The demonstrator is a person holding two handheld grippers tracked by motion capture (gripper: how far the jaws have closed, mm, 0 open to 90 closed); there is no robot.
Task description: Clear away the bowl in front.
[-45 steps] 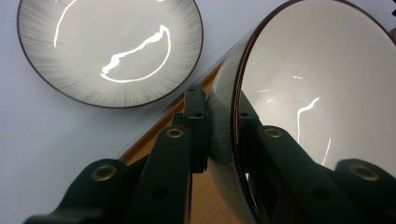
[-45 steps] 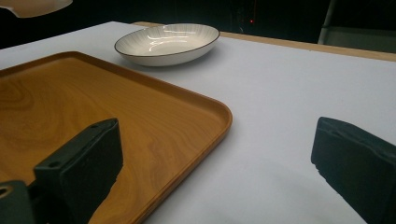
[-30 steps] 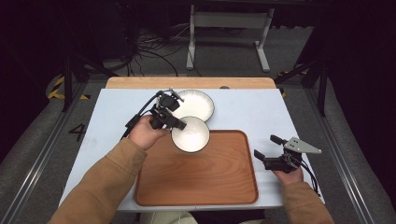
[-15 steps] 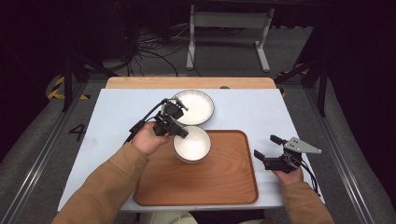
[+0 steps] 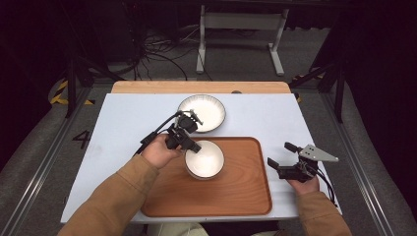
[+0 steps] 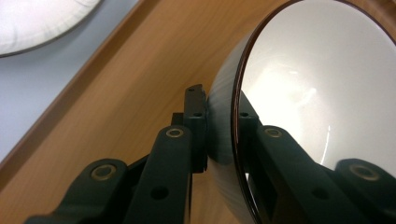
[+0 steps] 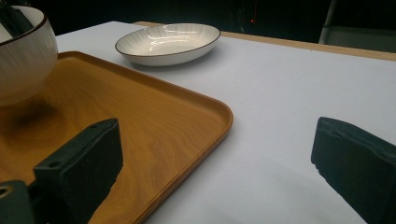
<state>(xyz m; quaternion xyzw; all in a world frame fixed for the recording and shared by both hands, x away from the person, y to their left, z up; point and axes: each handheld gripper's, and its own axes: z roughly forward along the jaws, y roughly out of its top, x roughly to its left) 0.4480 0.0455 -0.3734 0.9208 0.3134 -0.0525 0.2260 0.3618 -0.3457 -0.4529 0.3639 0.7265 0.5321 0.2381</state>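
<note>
Left gripper view brings us closest: our left gripper [image 6: 223, 140] has its jaws clamped on the bowl [image 6: 322, 93] rim, its base cut off, over the tray [image 5: 246, 196]. Our right gripper [image 5: 285, 160] jaws gape apart above the bench [image 5: 123, 118]; beyond lies a plate [image 5: 209, 110].

White bowl [image 5: 204, 160] with a thin dark rim and faint ribbed outer wall, glossy inside, upright over the left half of the wooden tray [image 5: 236, 196], its rim pinched between the jaws of the left gripper [image 5: 189, 143], one jaw inside and one outside. Shallow white dish [image 5: 202, 113] with the same dark rim and fine radial lines, flat on the white tabletop just beyond the tray's far edge
</note>
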